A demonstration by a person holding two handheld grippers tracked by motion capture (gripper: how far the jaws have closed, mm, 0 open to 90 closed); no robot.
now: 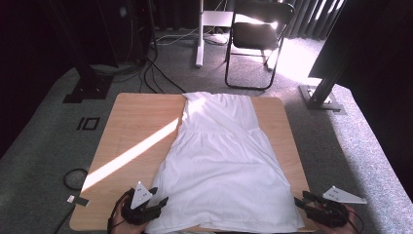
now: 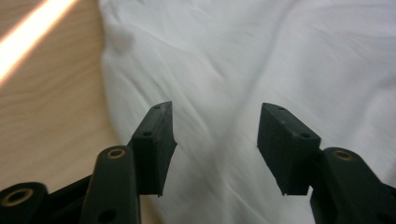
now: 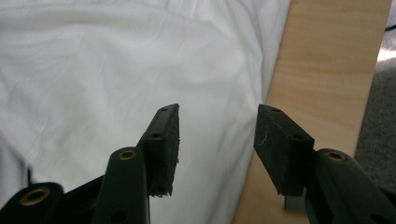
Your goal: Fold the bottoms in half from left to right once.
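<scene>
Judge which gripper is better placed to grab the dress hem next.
Left, narrowly. The left gripper hangs open with its jaws over the white dress near the left hem corner. The right gripper, also open, straddles the dress's edge and the bare table.

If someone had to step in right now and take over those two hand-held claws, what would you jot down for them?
Left gripper: open, nothing held, at the near left corner of the white dress.
Right gripper: open, nothing held, at the near right corner.
Dress: spread flat on the wooden table, narrow end far, wide hem toward you, a few soft wrinkles.
Done: dress laid out.
Left: probably folding it; no fold made yet. Take the hem corners first.
</scene>
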